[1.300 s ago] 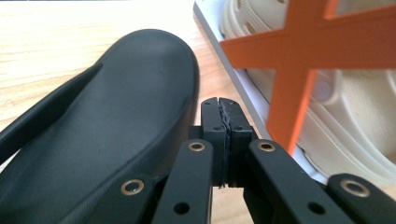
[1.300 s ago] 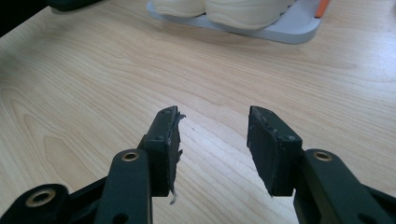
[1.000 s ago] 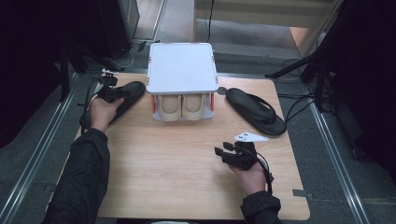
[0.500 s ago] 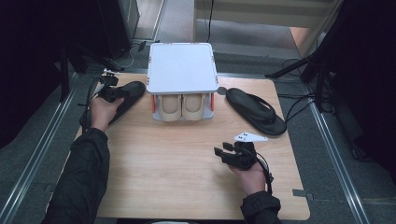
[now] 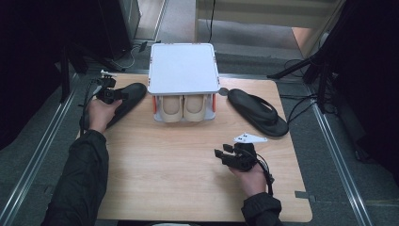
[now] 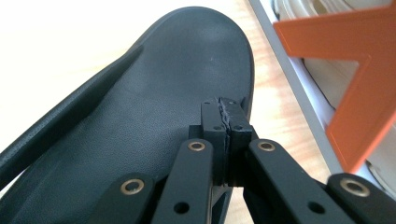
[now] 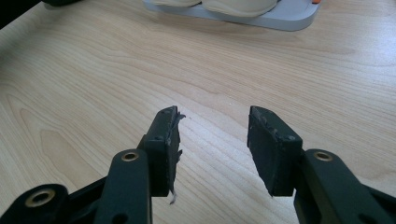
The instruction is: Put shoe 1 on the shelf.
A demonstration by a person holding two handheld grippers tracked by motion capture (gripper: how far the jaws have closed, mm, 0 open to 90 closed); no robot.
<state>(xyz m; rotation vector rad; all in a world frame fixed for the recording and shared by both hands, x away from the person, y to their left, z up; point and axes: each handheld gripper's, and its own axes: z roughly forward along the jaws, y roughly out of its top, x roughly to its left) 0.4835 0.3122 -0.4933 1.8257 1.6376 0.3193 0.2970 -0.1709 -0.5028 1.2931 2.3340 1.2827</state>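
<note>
The left gripper (image 5: 109, 92) sits over the black slipper (image 5: 123, 100) that lies near the table's (image 5: 179, 179) left edge, just left of the rack (image 5: 183, 70). In the left gripper view its jaws are pressed together with nothing between them, tips just above the slipper's (image 6: 140, 107) insole near its rounded end; whether they touch it I cannot tell. The rack's orange bracket (image 6: 355, 84) stands close on the far side. The right gripper (image 5: 235, 157) waits near the table's front right part, jaws wide and bare over wood (image 7: 196, 60), well apart from the second black slipper (image 5: 259, 110), which lies toward the right edge beside the rack. A beige pair (image 5: 183, 107) already fills the rack's lower shelf, under the white top.

The step in hand looks like the approach to the left slipper, probably to lift it onto the rack. With the jaws closed there is no grip yet. The next move likely calls for parting them and setting one pad under the slipper's edge and one on the insole, or catching the strap, then closing before lifting. The soft sole may flex, so a bite near the rim should hold best.
</note>
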